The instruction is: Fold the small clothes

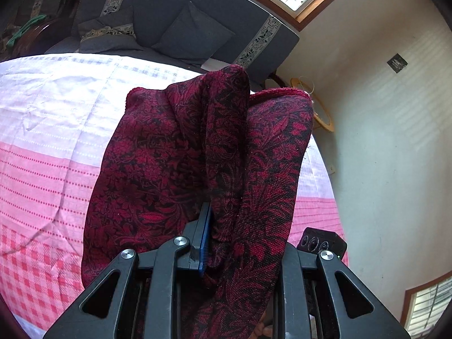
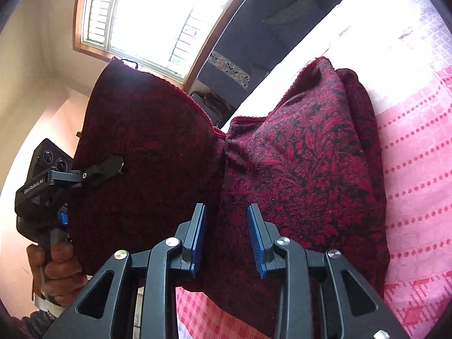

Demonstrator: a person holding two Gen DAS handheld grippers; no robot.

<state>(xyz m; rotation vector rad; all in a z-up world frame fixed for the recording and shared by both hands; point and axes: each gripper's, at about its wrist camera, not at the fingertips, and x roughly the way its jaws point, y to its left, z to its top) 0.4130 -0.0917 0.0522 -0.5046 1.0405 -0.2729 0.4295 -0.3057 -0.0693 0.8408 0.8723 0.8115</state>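
Note:
A dark red garment with a black floral pattern (image 1: 158, 152) hangs lifted above the pink and white bedspread (image 1: 42, 175). My left gripper (image 1: 223, 226) is shut on a fold of it; only the left blue pad (image 1: 204, 234) shows, the right finger is buried under the cloth. In the right wrist view the garment (image 2: 305, 163) drapes across the frame. My right gripper (image 2: 227, 237) has its blue pads (image 2: 197, 237) parted, with cloth lying between and over them, not pinched. The left gripper (image 2: 113, 165) shows there at the left, clamped on the cloth's edge.
A grey sofa with cushions (image 1: 180, 28) stands behind the bed. A round wooden-framed object (image 1: 322, 110) leans on the wall at the right. A window (image 2: 147, 17) is at the back. The person's hand (image 2: 59, 268) holds the left gripper's handle.

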